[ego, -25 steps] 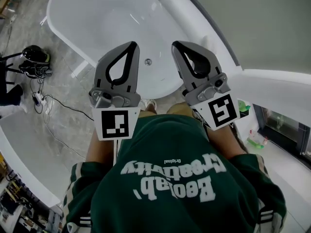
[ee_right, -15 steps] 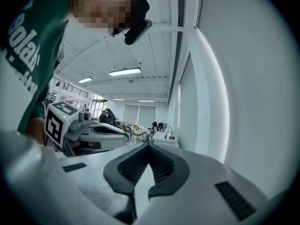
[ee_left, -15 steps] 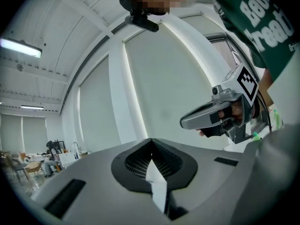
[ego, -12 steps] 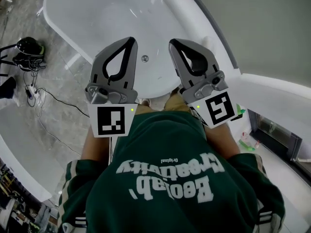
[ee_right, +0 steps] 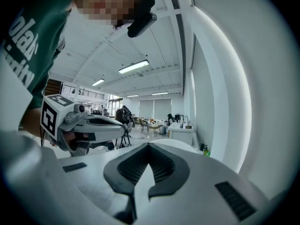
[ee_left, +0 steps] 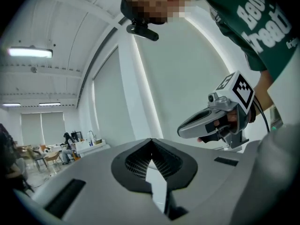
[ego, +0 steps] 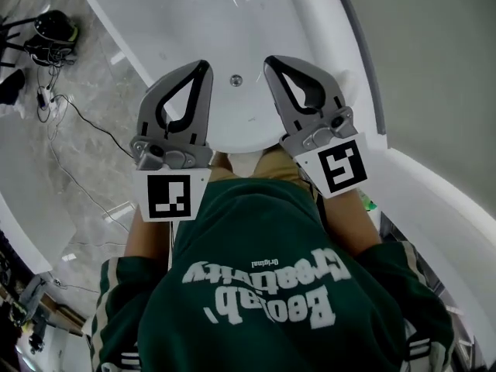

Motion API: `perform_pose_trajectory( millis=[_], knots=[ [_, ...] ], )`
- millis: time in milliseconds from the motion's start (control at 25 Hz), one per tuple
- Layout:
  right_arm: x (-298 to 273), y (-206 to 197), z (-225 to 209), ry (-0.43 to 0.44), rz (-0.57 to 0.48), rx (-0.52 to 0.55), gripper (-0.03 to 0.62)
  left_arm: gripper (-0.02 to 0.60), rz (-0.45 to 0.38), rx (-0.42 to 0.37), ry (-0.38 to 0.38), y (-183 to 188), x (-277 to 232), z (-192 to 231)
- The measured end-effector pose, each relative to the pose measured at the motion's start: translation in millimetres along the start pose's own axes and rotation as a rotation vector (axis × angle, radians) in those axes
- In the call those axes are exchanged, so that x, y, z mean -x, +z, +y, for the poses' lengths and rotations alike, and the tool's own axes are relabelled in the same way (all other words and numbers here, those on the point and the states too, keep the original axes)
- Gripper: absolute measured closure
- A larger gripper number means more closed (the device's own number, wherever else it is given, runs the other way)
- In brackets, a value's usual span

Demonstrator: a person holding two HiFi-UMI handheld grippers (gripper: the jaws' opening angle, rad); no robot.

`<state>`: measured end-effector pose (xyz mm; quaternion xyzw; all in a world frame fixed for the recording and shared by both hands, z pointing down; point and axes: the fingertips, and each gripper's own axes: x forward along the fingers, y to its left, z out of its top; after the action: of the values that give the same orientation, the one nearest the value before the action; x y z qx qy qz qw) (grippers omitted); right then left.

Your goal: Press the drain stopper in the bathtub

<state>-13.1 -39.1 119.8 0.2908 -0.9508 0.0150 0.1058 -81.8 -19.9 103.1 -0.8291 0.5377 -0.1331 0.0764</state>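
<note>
Stopper (ego: 236,80) lies below my left gripper (ego: 204,67) and right gripper (ego: 268,61), fingers pressed together and empty, so I aim one tip squarely down onto it.

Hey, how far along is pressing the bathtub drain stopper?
Nothing looks done yet: the drain stopper sits on the bathtub floor with nothing touching it. In hand: the left claw and right claw, both shut and empty, hover above the tub. Left to do: lower one claw and press the stopper.
</note>
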Motion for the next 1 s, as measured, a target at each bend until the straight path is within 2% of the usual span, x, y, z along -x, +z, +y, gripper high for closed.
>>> perform_pose_trajectory(
  millis=[200, 400, 560, 760, 880, 1000],
  knots=[
    [-15, -34, -30, 0.121, 0.038, -0.075, 0.583, 0.577, 0.068, 0.059, 0.085, -18, -45, -16],
    [-19, -107, -38, 0.204, 0.089, -0.119, 0.583, 0.577, 0.144, 0.018, 0.112, -69, -79, -44],
    [-36, -168, -40, 0.183, 0.161, -0.154, 0.583, 0.577, 0.213, 0.038, 0.073, -130, -95, -55],
    [-53, -239, -42, 0.142, 0.259, -0.089, 0.583, 0.575, 0.325, 0.109, 0.02, -214, -100, -79],
    [-60, -286, -37, 0.134, 0.332, -0.104, 0.583, 0.575, 0.347, 0.163, -0.002, -251, -102, -90],
    [-72, -333, -20, 0.166, 0.382, -0.111, 0.583, 0.575, 0.363, 0.204, -0.006, -292, -101, -98]
  ],
)
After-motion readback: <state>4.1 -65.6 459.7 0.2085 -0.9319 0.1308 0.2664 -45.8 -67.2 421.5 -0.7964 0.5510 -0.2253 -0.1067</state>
